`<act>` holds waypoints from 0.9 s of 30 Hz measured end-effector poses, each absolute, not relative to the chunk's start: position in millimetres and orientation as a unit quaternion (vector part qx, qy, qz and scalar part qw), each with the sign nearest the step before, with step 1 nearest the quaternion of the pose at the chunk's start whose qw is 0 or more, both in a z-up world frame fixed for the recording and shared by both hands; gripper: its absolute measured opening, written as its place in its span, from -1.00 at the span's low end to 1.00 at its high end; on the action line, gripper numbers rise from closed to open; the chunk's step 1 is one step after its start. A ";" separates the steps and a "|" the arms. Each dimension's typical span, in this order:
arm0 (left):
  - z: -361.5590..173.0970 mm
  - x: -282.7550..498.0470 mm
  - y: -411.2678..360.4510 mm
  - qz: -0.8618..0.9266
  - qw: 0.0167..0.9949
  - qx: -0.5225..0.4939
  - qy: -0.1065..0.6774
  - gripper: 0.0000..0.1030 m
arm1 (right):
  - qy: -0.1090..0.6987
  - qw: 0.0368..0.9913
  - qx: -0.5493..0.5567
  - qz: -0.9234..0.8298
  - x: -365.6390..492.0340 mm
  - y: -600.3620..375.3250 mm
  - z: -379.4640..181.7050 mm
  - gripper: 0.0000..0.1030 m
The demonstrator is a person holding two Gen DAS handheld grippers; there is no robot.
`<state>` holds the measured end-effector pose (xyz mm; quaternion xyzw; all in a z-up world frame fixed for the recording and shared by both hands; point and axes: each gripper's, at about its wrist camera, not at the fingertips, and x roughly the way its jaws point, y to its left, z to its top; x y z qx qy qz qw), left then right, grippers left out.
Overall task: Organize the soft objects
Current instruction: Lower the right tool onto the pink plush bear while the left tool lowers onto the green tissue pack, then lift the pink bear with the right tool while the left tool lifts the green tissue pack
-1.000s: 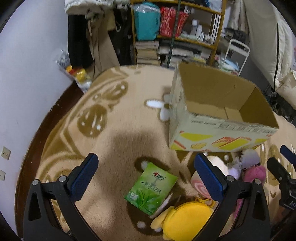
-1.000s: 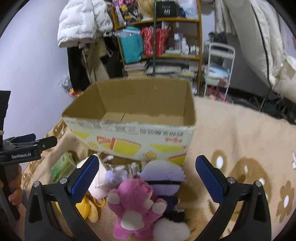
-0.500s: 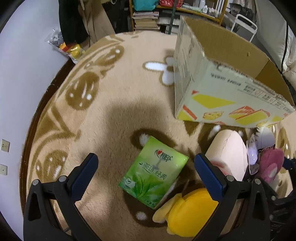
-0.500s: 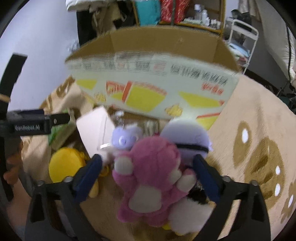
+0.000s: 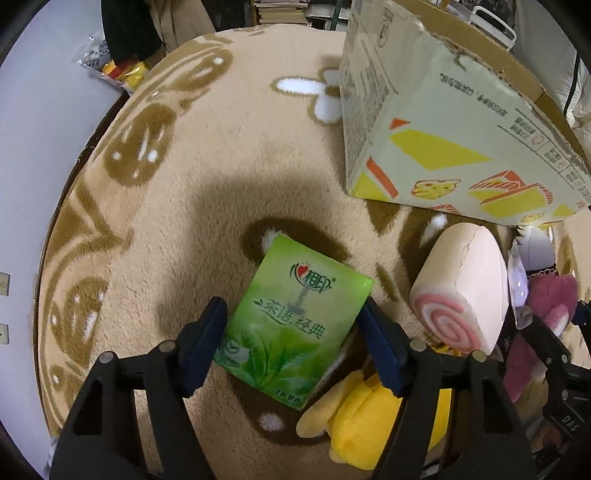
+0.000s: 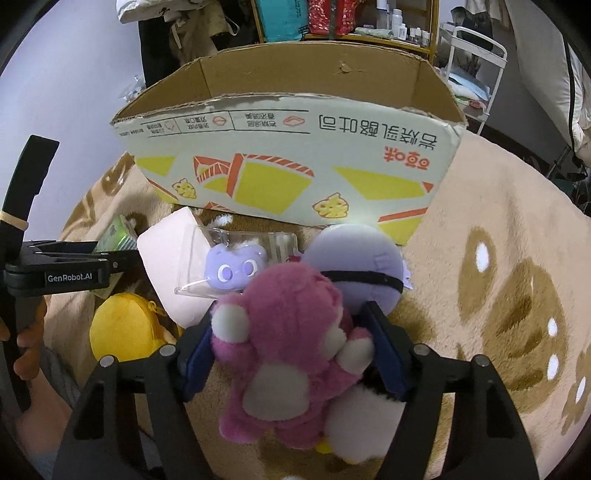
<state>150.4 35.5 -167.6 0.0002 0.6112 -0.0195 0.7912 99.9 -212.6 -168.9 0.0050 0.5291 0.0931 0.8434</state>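
Observation:
My left gripper (image 5: 291,328) is shut on a green tissue pack (image 5: 293,321) lying on the beige rug; its blue pads press both sides. My right gripper (image 6: 291,339) is shut on a pink plush bear (image 6: 291,347) on the rug. An open cardboard box (image 6: 295,162) stands just beyond both; it also shows in the left wrist view (image 5: 443,122). Beside the bear lie a purple round plush (image 6: 354,258), a small purple toy in a clear packet (image 6: 232,266), a pink swirl-roll cushion (image 5: 461,291) and a yellow plush (image 5: 373,421).
The beige rug (image 5: 207,192) with brown patterns covers the floor. A white wall (image 5: 33,122) runs along the left. Shelves with bags and bottles (image 6: 332,18) and a white rack (image 6: 476,55) stand behind the box. A snack packet (image 5: 118,70) lies at the rug's far edge.
Both grippers have dropped toward the rug and closed. The left one has closed on the green tissue pack, the right one on the pink bear.

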 end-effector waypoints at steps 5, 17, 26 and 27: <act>-163.7 146.3 34.0 -0.022 0.796 0.005 0.605 0.35 | 0.528 0.844 0.011 0.094 98.7 -210.8 -168.5 0.50; -127.2 120.8 24.5 -0.011 0.840 0.013 0.542 0.30 | 0.478 0.871 0.015 0.112 89.3 -216.8 -141.1 0.47; -90.7 96.7 16.3 -0.014 0.886 0.027 0.463 0.30 | 0.426 0.899 0.026 0.102 80.6 -226.6 -114.0 0.47; -87.2 93.7 14.9 -0.015 0.891 0.029 0.453 0.30 | 0.419 0.902 0.027 0.099 80.0 -227.8 -110.0 0.47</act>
